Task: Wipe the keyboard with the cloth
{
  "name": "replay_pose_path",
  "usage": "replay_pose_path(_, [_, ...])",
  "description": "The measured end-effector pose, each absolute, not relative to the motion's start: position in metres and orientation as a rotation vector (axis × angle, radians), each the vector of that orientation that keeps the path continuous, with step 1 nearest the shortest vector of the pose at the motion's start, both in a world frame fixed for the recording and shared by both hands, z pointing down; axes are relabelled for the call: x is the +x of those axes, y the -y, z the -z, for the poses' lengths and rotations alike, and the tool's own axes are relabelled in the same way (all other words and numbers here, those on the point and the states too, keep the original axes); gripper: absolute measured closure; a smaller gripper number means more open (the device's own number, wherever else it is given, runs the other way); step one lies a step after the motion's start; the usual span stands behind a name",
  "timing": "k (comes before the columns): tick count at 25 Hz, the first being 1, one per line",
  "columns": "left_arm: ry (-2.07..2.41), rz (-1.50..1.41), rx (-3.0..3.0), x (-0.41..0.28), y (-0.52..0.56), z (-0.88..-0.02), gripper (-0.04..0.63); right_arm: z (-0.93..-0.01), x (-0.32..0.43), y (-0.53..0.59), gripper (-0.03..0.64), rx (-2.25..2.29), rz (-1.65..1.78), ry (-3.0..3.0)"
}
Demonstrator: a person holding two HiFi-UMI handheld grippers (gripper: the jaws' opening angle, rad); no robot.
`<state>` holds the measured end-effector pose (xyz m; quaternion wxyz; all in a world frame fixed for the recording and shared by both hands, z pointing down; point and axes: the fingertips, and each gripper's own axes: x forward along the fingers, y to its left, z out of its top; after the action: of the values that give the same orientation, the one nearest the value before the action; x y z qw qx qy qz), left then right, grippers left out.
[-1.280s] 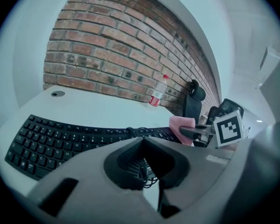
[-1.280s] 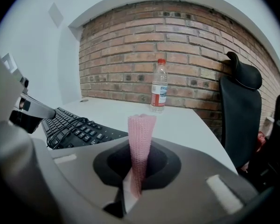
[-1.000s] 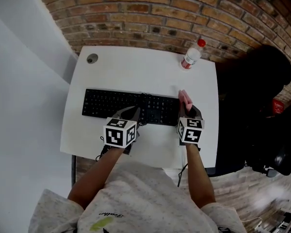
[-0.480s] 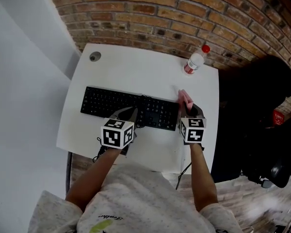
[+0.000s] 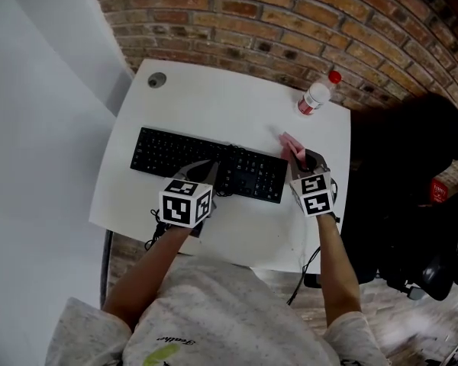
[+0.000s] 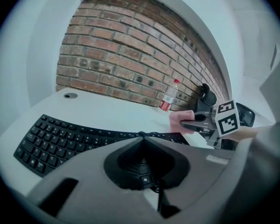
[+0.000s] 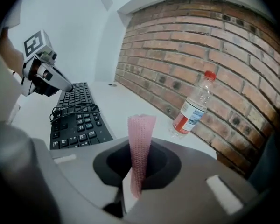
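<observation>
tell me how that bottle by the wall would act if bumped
The bottle stands upright, tall and narrow, so it would probably tip easily. It looks like thin clear plastic, likely light; once down, its round body might roll.

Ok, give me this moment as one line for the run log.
left gripper: shut, empty, tips over keyboard | right gripper: shut on pink cloth, beside keyboard's right end | wipe: cloth not on keys
</observation>
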<state>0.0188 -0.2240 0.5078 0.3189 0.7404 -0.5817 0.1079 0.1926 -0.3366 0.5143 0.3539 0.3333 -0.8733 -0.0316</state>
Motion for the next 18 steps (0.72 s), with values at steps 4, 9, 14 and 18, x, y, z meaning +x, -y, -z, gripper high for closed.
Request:
replay_pose_path(4, [1.531,-0.268,1.95,0.009,0.223,-0.505,0.603,-0.52,0.179,0.328,0.592,0.778,0.091,2.238])
replay_pose_path(9, [1.521,-0.248,1.953,-0.007,0.22,-0.505,0.604,-0.523,0.162,0.318,0.592,0.748,0.068,2.232])
replay_pose_path(14, [1.516,-0.229,1.953,-0.025,0.215,-0.505,0.603,-0.523,0.141,0.313,0.592,0.738,0.059,2.228])
replay_pose_path(18, [1.522,-0.211,1.946,-0.041,0.211,-0.505,0.604,-0.524,0.123,0.309,0.592,0.724,0.057,2.231])
